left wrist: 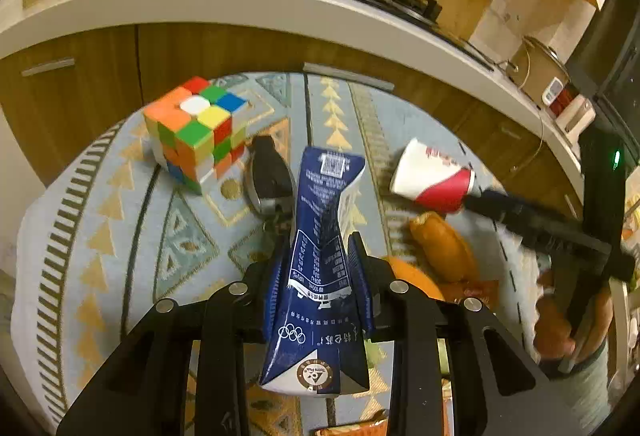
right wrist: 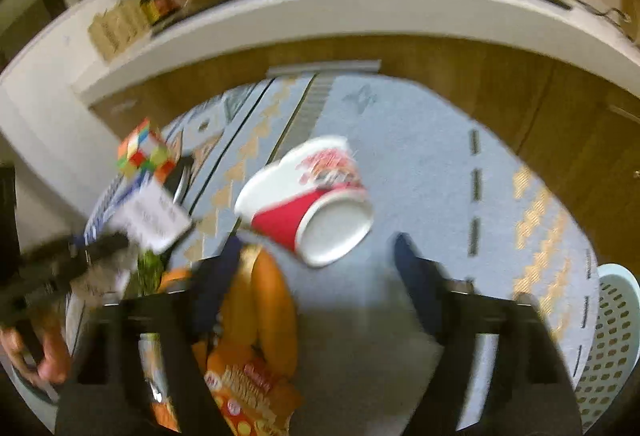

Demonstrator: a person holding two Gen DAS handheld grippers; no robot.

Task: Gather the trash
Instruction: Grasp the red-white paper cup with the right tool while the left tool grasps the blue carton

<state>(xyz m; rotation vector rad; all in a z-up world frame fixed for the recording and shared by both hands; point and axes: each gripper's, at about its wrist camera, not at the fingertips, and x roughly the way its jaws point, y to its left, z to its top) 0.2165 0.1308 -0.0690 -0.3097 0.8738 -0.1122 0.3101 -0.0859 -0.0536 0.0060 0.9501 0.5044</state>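
Observation:
My left gripper [left wrist: 320, 256] is shut on a squashed blue and white milk carton [left wrist: 320, 268] and holds it above the patterned table. The carton and the left gripper also show at the left of the right wrist view [right wrist: 148, 216]. A red and white paper cup [left wrist: 434, 178] lies on its side to the right. In the right wrist view the cup [right wrist: 312, 200] lies just ahead of my right gripper [right wrist: 316, 256], which is open and empty. One right finger [left wrist: 504, 204] reaches the cup's base.
A colour cube [left wrist: 196, 132] and a black car key [left wrist: 268, 176] lie at the table's left. A bread roll [left wrist: 444, 248], an orange [left wrist: 416, 280] and a snack bag [right wrist: 248, 392] lie nearby. A white perforated basket [right wrist: 608, 340] stands at the right. A kitchen counter [left wrist: 240, 8] runs behind.

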